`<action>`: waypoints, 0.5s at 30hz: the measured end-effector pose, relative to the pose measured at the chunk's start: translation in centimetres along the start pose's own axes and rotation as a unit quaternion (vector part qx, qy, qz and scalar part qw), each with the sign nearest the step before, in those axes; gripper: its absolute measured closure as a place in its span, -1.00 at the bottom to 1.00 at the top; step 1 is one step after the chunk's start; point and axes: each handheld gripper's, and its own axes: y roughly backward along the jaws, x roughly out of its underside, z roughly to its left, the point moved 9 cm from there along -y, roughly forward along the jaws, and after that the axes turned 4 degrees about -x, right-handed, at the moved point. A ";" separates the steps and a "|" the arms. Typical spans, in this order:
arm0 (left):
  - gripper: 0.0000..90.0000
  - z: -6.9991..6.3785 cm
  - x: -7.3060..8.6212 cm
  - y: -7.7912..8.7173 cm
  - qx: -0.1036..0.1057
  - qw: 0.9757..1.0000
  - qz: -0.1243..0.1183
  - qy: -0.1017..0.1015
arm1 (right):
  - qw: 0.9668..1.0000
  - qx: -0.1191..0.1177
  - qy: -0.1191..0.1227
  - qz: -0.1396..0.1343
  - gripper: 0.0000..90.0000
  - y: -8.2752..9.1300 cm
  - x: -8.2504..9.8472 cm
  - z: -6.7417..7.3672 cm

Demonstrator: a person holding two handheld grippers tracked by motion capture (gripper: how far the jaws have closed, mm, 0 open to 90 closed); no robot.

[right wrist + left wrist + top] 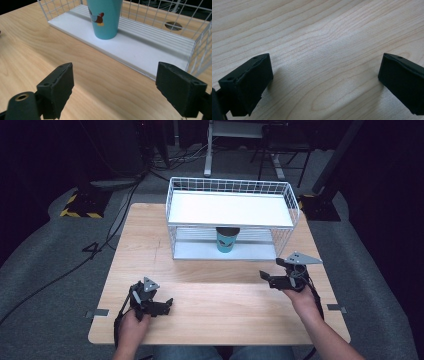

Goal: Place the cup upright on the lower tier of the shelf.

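Teal cup (227,241) stands upright on the lower white shelf of the wire rack (292,205), near the shelf's front edge, under the upper tray. In the right gripper view the cup (106,18) shows a small bird print on its wall and sits flat on the shelf board (140,53).

Right gripper (272,270) hovers above the wooden table (150,230) just in front of the rack's right end, jaws spread with nothing between them, pointed toward the cup. Left gripper (167,304) rests low over the table near the person's side, well apart from the rack; jaws wide, empty, bare wood between them.

Handling, by my guess: looks like a thin-walled paper or plastic cup, light, easy to tip or dent. Smooth tapered wall could slip upward out of a pinch. Best hold probably across the mid-body, squeezing gently. The upper tray leaves little headroom, so draw it out level toward the front.
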 end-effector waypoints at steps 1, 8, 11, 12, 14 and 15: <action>-1.00 0.1 -0.1 0.0 0.000 1.000 -0.002 -0.004 | 1.000 0.000 0.001 0.003 -0.65 0.3 0.2 -0.1; -1.00 0.2 -0.1 -0.1 0.005 1.000 -0.001 -0.009 | 1.000 0.003 0.007 0.007 -0.65 2.4 1.7 -0.5; -1.00 0.2 -0.1 -0.1 0.005 1.000 -0.001 -0.009 | 1.000 -0.010 0.005 0.006 -0.66 3.3 3.0 -0.4; -1.00 0.2 -0.1 -0.1 0.005 1.000 -0.001 -0.009 | 1.000 -0.010 0.005 0.006 -0.66 3.3 3.0 -0.4; -1.00 0.2 -0.1 -0.1 0.005 1.000 -0.001 -0.009 | 1.000 -0.013 0.004 0.009 -0.65 3.6 3.8 -0.4; -1.00 0.2 -0.1 -0.1 0.005 1.000 -0.001 -0.009 | 1.000 -0.013 0.003 0.012 -0.65 3.8 4.1 -0.4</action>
